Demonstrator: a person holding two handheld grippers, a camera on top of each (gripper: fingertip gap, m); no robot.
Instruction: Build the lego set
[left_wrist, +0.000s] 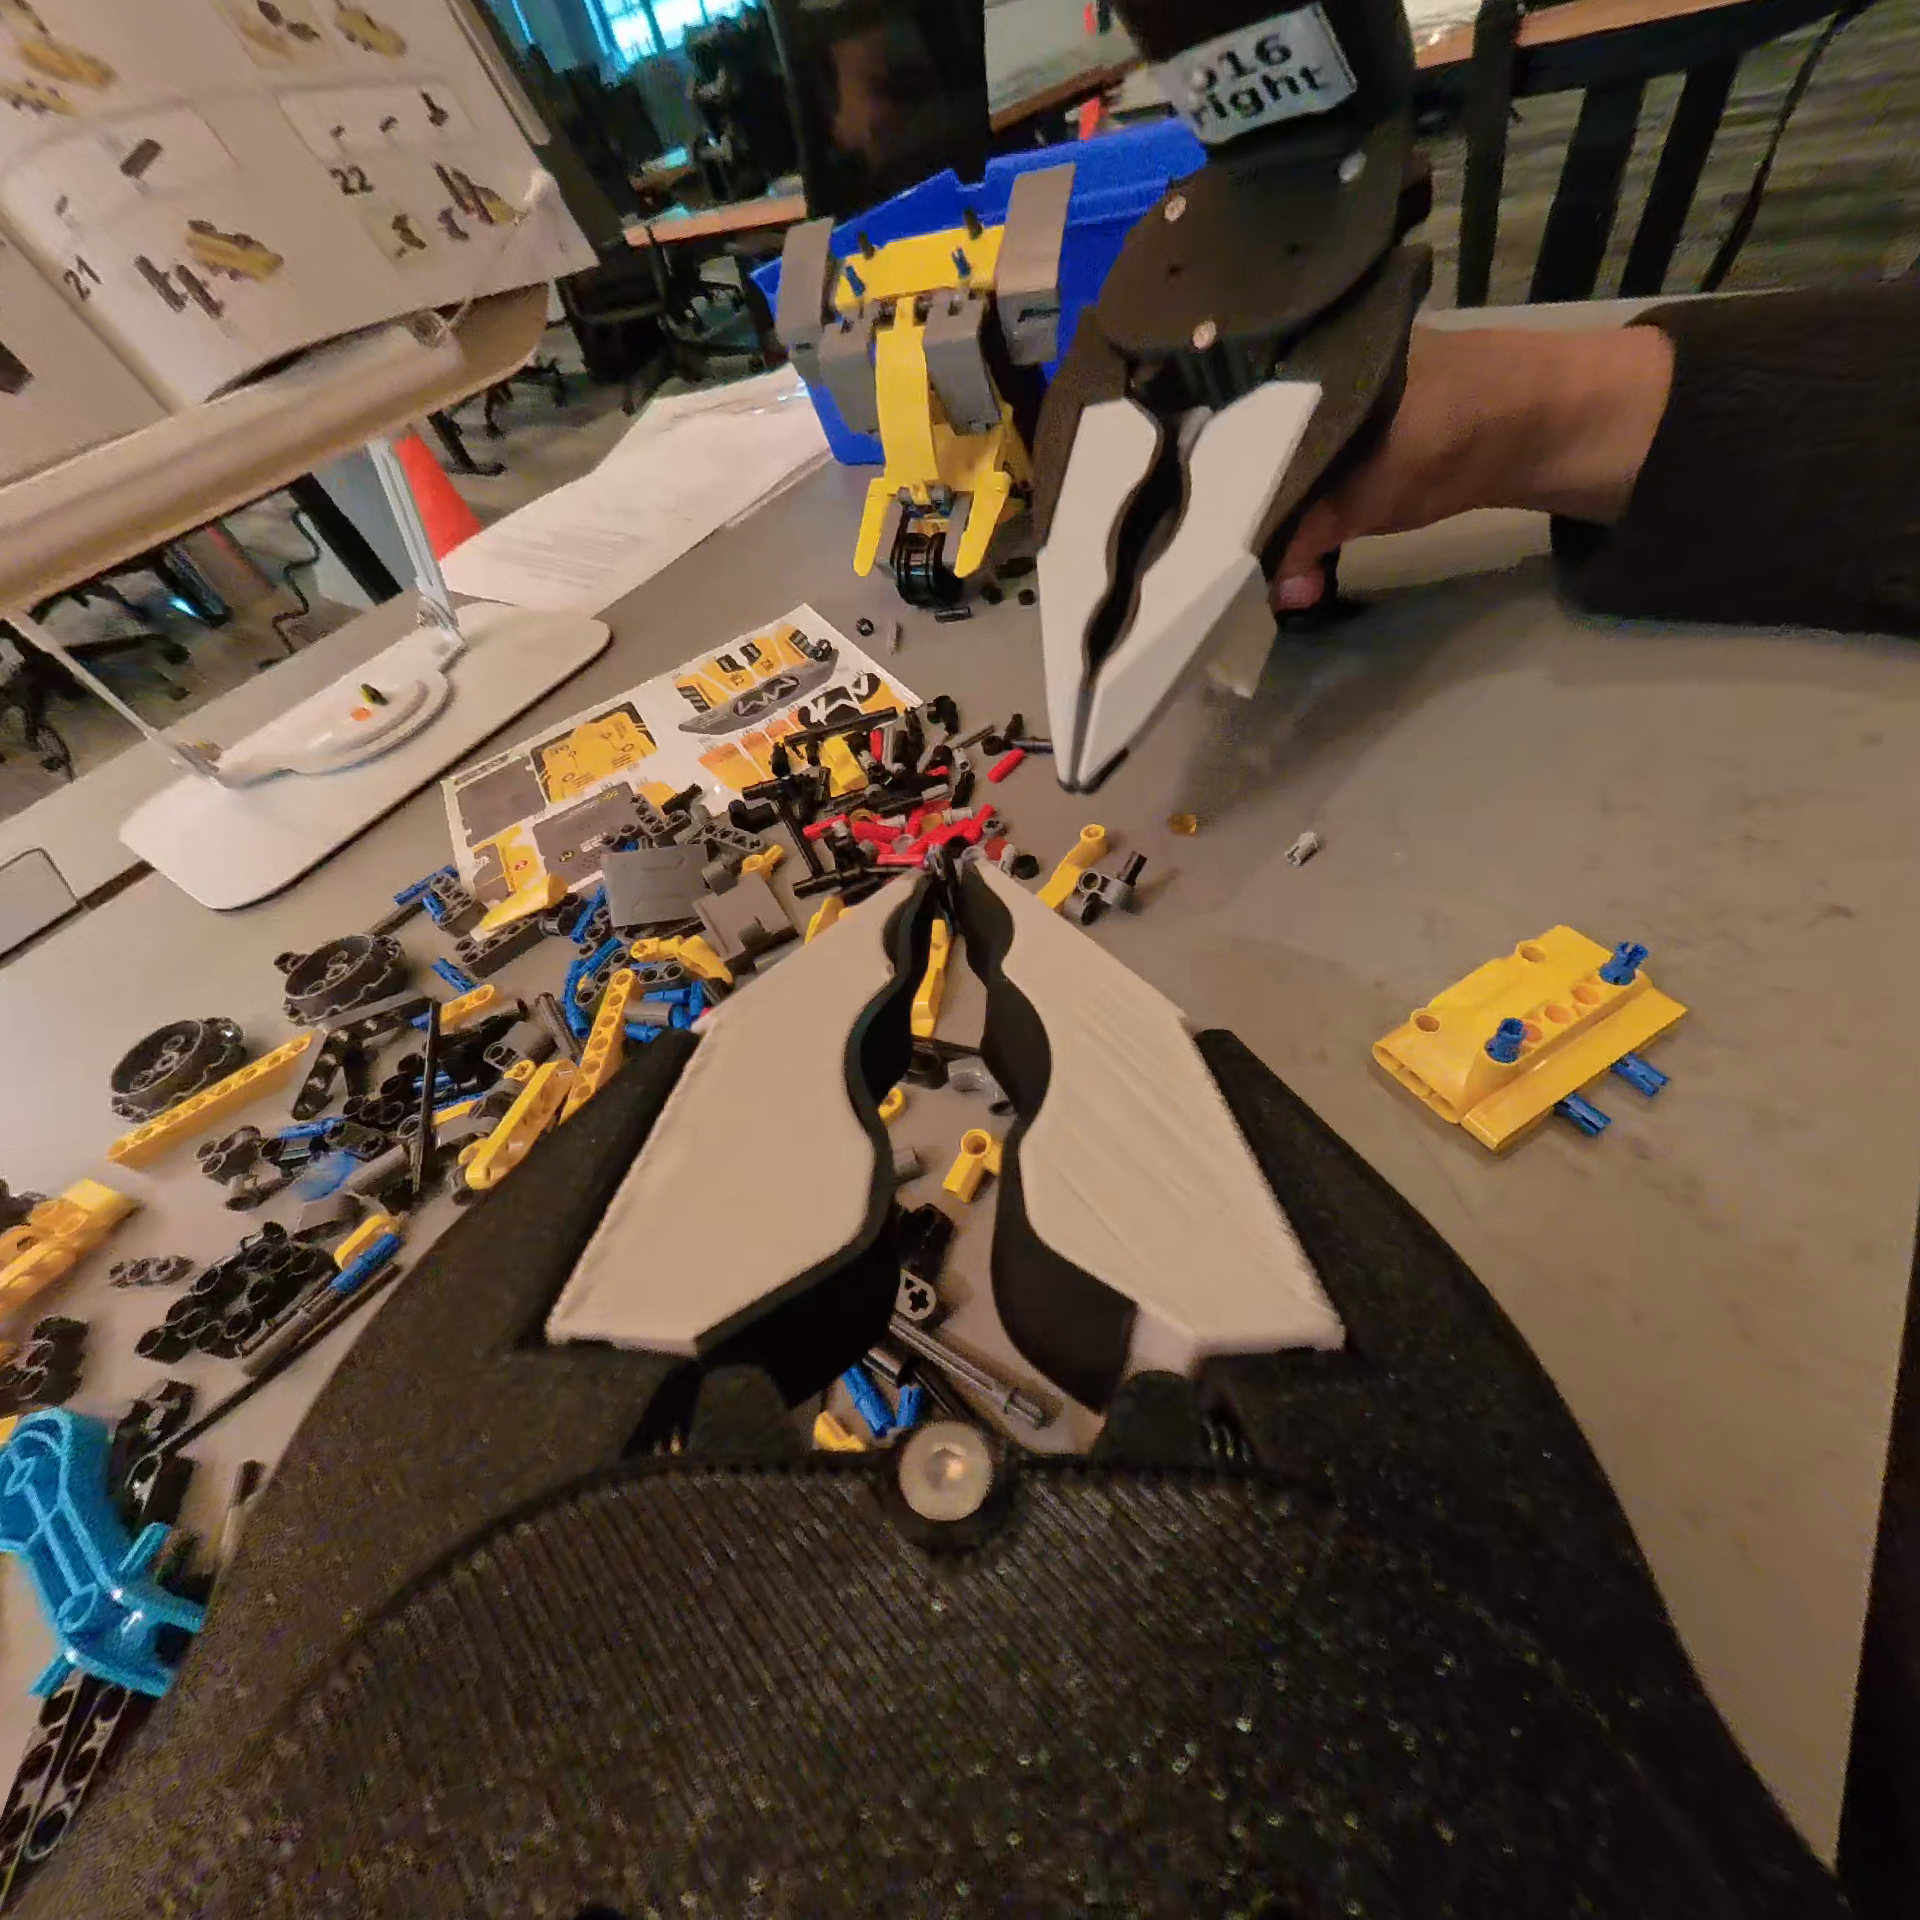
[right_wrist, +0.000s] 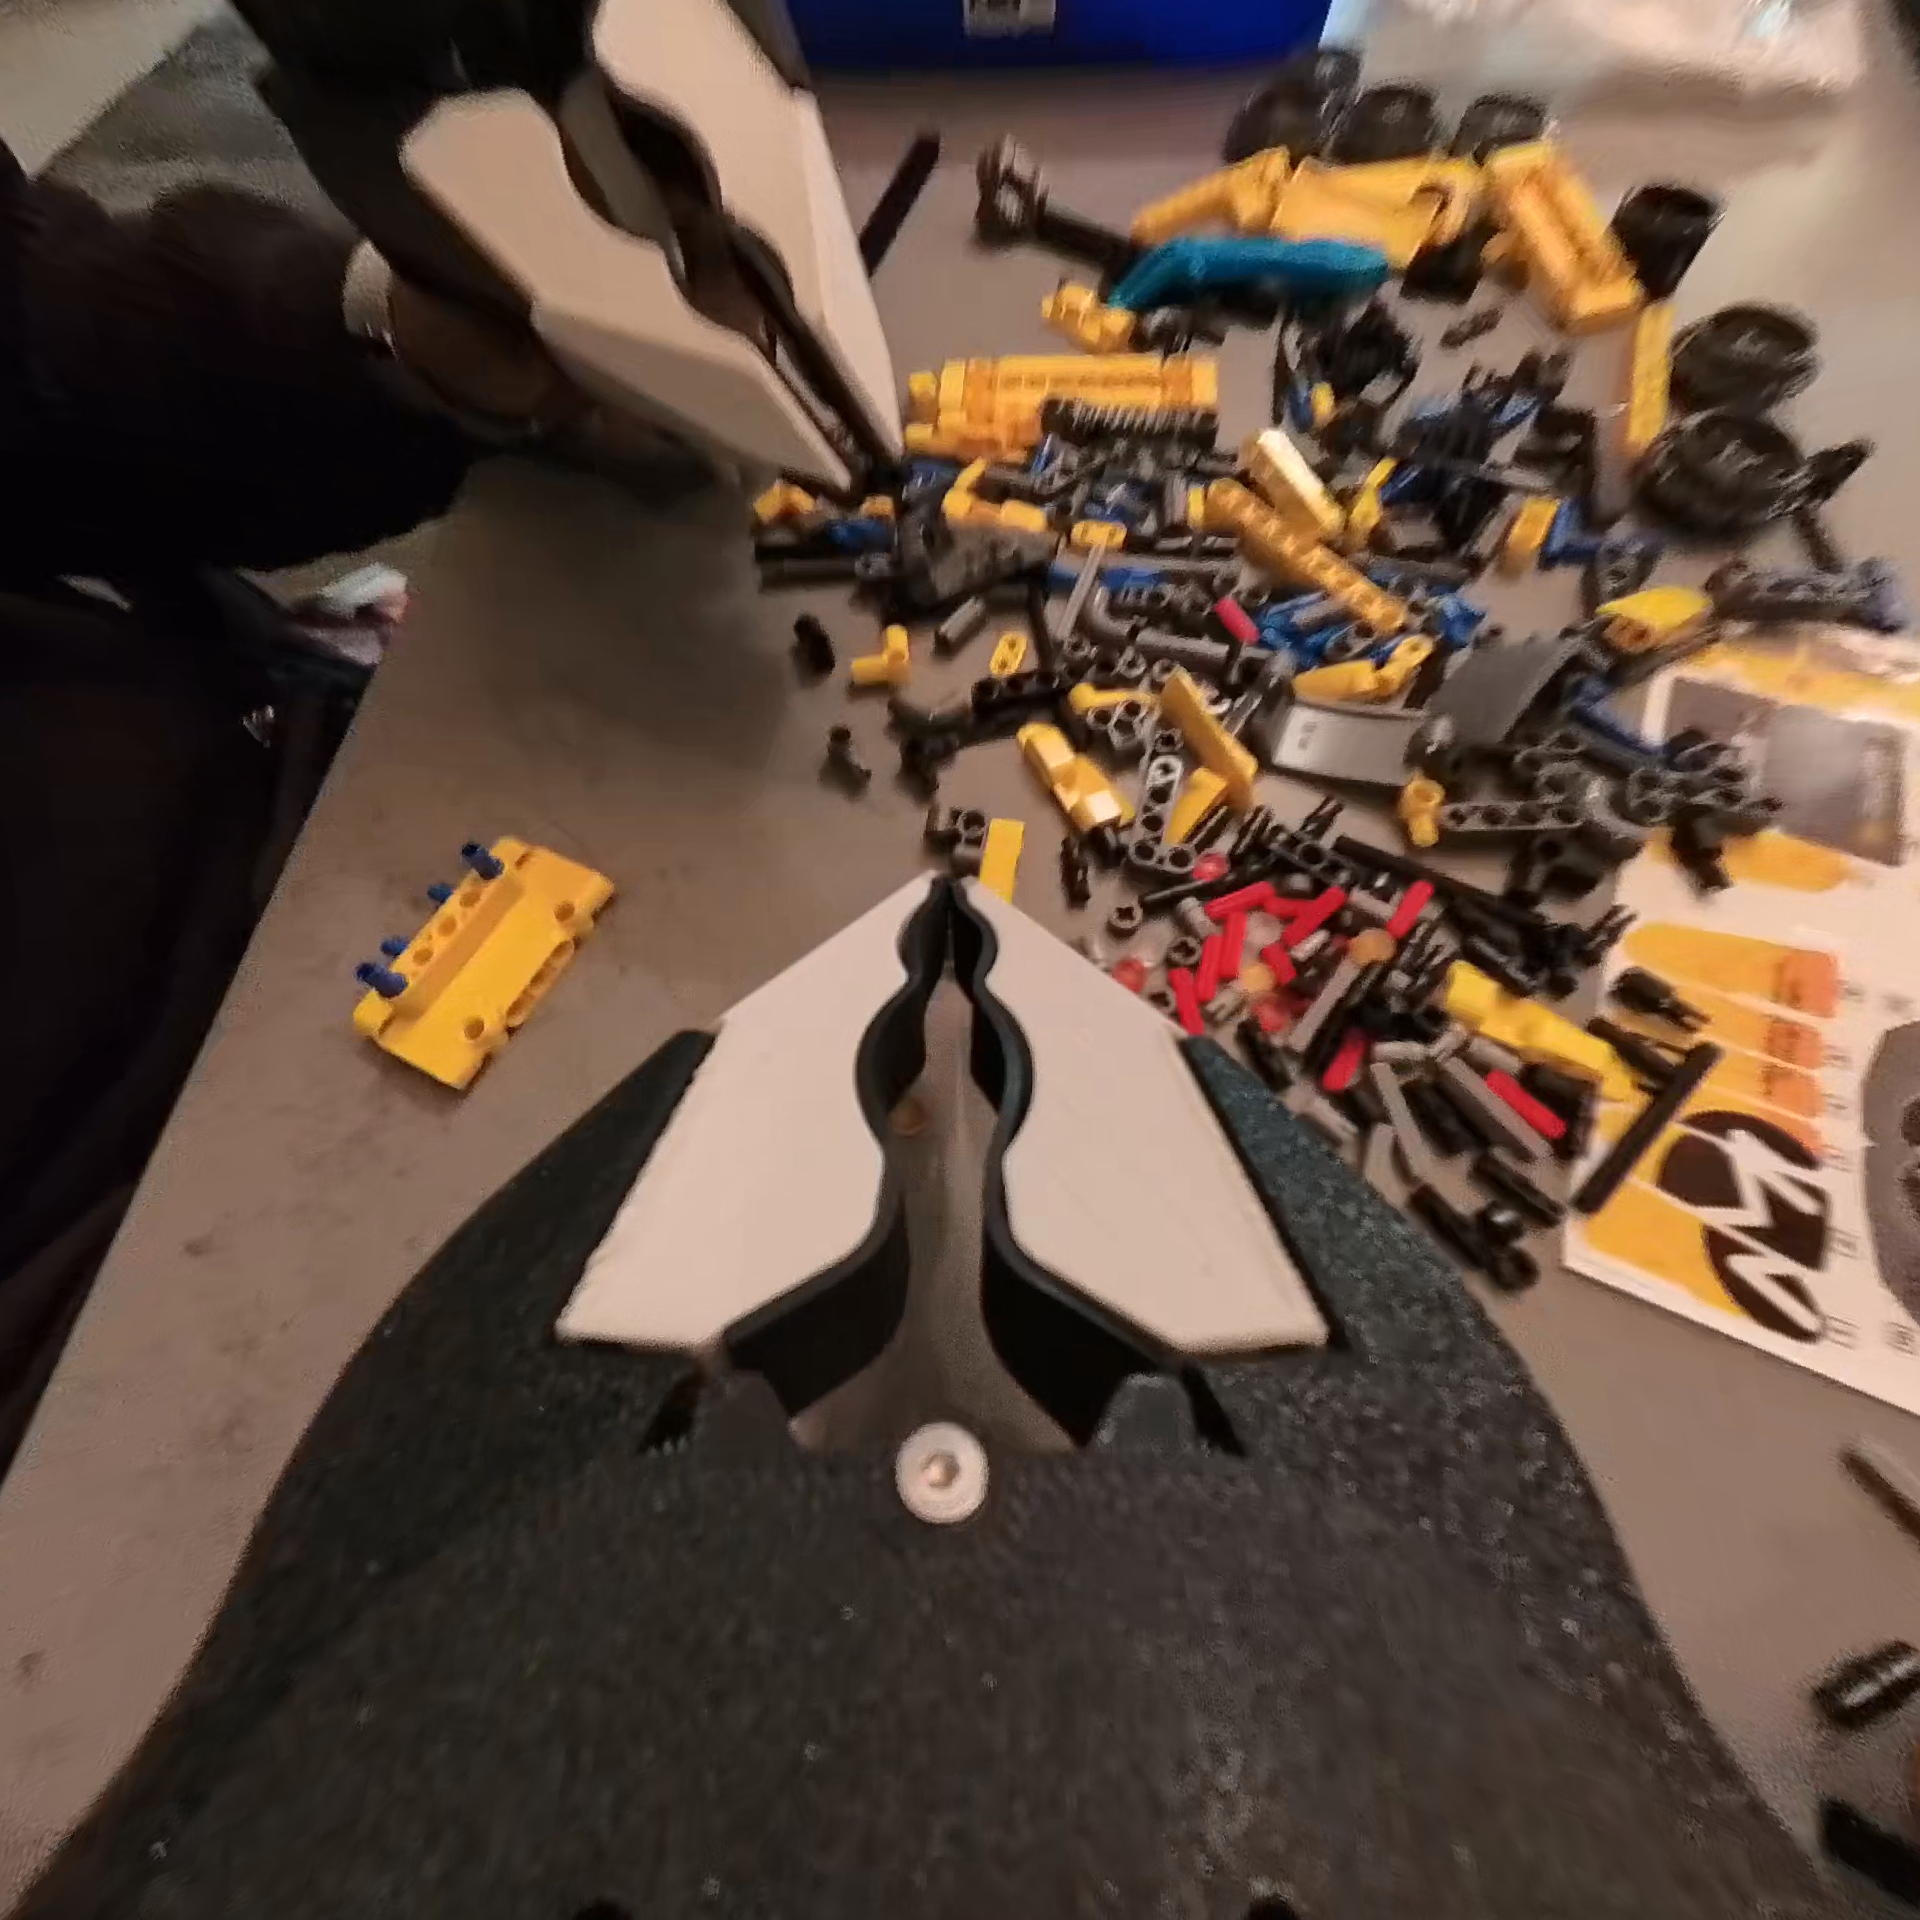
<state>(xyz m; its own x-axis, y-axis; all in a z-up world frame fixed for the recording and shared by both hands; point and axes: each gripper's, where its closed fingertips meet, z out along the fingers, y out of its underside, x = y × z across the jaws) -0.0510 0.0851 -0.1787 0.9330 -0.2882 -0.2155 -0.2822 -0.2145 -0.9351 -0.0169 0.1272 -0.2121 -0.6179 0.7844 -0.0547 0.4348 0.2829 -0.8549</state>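
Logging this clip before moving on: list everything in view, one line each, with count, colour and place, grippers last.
Table: one, grey, under everything.
Loose parts: many, yellow, black, blue, red, piled mid-table.
Panel assembly: one, yellow with blue pins, apart from the pile.
Sticker sheet: one, yellow and grey, partly under the pile.
Model: one, yellow and grey, far table.
Bin: one, blue, behind model.
Instruction pages: on a white stand, far left.
Wheels: several, black, pile's far edge.
Left gripper: shut, tips in the pile.
Right gripper: shut, above bare table beside red pins.
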